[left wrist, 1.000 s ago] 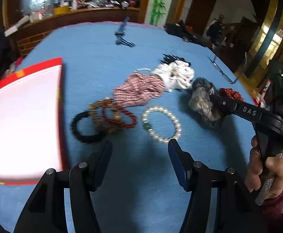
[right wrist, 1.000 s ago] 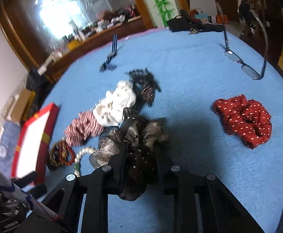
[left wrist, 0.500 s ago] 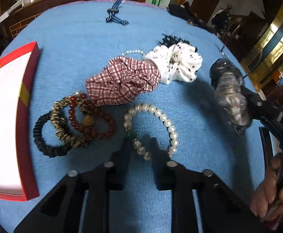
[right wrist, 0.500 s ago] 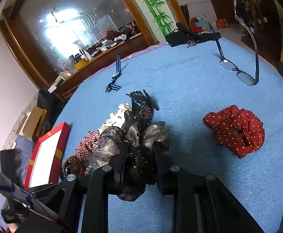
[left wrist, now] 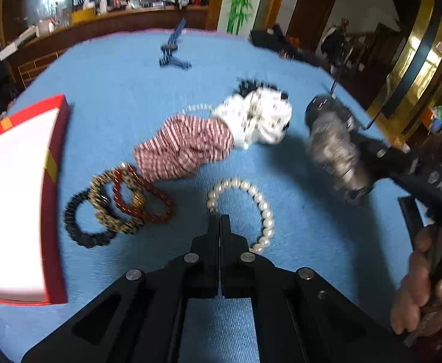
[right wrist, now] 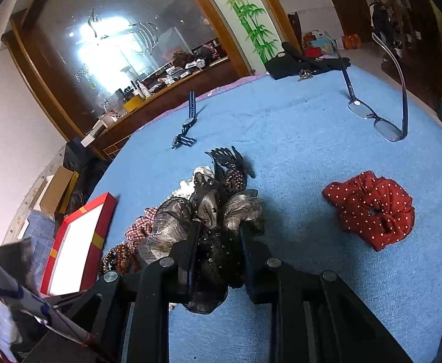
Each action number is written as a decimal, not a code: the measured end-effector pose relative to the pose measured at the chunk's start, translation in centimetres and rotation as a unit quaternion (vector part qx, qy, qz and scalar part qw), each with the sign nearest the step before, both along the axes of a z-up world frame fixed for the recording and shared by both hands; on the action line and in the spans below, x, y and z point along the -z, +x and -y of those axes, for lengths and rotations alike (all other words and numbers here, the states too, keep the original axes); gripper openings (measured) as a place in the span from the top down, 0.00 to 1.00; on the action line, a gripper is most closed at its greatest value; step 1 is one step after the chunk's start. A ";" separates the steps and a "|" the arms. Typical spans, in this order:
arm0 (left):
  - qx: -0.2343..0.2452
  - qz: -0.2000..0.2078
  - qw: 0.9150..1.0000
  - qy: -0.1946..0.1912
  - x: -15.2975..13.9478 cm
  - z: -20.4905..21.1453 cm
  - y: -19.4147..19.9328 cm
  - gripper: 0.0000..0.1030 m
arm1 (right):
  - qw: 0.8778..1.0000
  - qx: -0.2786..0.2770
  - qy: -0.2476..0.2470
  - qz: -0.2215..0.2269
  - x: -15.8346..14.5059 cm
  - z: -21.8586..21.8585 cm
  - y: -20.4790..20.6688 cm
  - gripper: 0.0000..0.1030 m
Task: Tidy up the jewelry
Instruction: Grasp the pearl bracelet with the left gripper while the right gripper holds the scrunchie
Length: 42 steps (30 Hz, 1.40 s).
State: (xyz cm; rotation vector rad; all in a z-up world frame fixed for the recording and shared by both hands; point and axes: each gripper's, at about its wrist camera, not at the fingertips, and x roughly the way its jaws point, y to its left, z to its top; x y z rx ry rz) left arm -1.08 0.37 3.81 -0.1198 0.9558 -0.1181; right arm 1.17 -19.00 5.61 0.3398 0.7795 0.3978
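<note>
Left tongs [left wrist: 220, 220] pinching pearl bracelet [left wrist: 241, 210]; right tongs [right wrist: 218, 242] gripping grey scrunchie [right wrist: 204, 211] above blue cloth [left wrist: 124, 90]
Bracelet is lying beside the beaded bangles [left wrist: 121, 202], near the red tray [left wrist: 53, 181]; round glossy beads are looking slippery and light, strand limp, so taking one bead is sensible; scrunchie is soft, gauzy, crushable

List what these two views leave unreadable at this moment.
- Pearl bracelet, left view: the shut left gripper covers its near arc; grip unclear.
- Red box, both views: interior overexposed, contents unknown.
- Bracelets, right view: mostly behind the gripper body.
- Grey scrunchie, left view: motion-blurred.
</note>
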 end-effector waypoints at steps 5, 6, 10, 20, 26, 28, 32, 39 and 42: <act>0.001 0.001 1.000 0.007 -0.6 -0.4 -0.5 1.00 | 1.000 0.002 -0.011 0.007 0.0 -0.3 -0.1 0.75; 0.003 -0.007 1.000 0.002 -0.3 -0.4 -0.3 1.00 | 1.000 0.003 -0.012 0.005 0.1 -0.3 -0.1 0.75; 0.000 -0.027 1.000 -0.015 0.5 -0.6 0.1 0.90 | 1.000 0.002 -0.017 0.008 0.0 -0.5 -0.1 0.74; 0.000 -0.044 0.999 -0.007 1.3 0.4 1.8 0.65 | 1.000 0.001 -0.015 0.009 -0.1 -0.4 -0.2 0.74; 0.019 -0.037 0.998 0.039 2.7 2.3 2.7 0.84 | 1.000 0.001 -0.010 0.007 -0.1 -0.2 -0.2 0.72; 0.017 -0.029 0.998 0.053 2.9 2.5 2.6 0.90 | 1.000 0.000 -0.011 0.008 -0.1 -0.3 -0.2 0.72; 0.013 -0.025 0.999 0.029 2.7 1.8 1.7 0.90 | 1.000 0.000 -0.011 0.009 -0.1 -0.4 -0.2 0.72; 0.001 0.025 0.999 0.026 -0.7 0.6 -0.8 0.90 | 1.000 -0.003 -0.019 0.020 -0.4 -0.8 -0.5 0.72; -0.001 0.045 0.999 0.026 -2.3 0.3 -1.8 0.90 | 0.999 -0.006 -0.024 0.026 -0.6 -1.0 -0.6 0.72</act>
